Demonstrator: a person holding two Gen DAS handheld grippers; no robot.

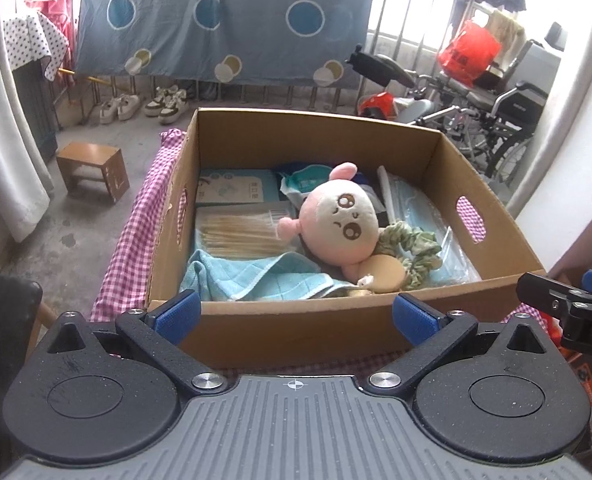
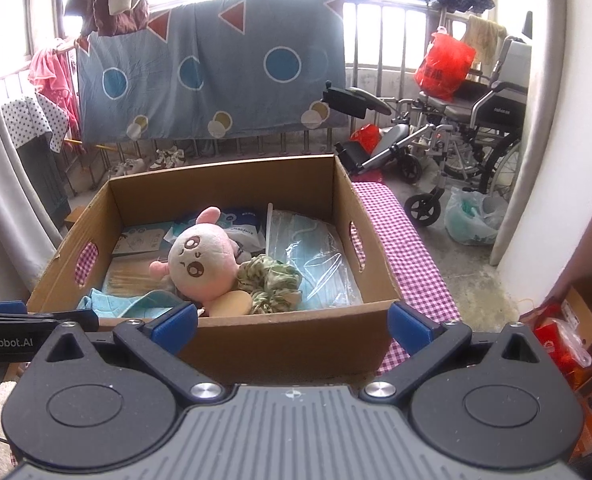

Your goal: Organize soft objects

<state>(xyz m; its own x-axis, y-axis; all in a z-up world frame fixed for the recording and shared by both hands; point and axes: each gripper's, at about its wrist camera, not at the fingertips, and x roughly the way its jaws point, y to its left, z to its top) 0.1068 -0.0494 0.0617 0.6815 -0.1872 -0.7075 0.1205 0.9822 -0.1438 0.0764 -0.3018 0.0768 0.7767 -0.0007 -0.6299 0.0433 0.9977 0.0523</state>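
An open cardboard box [image 1: 296, 332] [image 2: 284, 344] stands on a pink checked cloth. Inside lie a pink and white plush toy [image 1: 337, 222] [image 2: 200, 260], a green scrunchie [image 1: 411, 250] [image 2: 270, 280], a light blue towel [image 1: 252, 276] [image 2: 116, 304], a round tan puff [image 1: 383, 274] [image 2: 232, 304], a pack of cotton swabs [image 1: 240, 234] and bagged blue face masks [image 1: 419, 208] [image 2: 319, 256]. My left gripper [image 1: 296, 316] hangs open in front of the box's near wall, holding nothing. My right gripper [image 2: 292, 322] is open at the same wall, also empty.
The pink checked cloth [image 1: 136, 232] [image 2: 407, 248] covers the surface under the box. A small wooden stool [image 1: 94, 170] and shoes [image 1: 164, 104] sit on the floor behind. A wheelchair [image 2: 467, 132] stands at right. Cartons with a red packet [image 2: 563, 340] lie near right.
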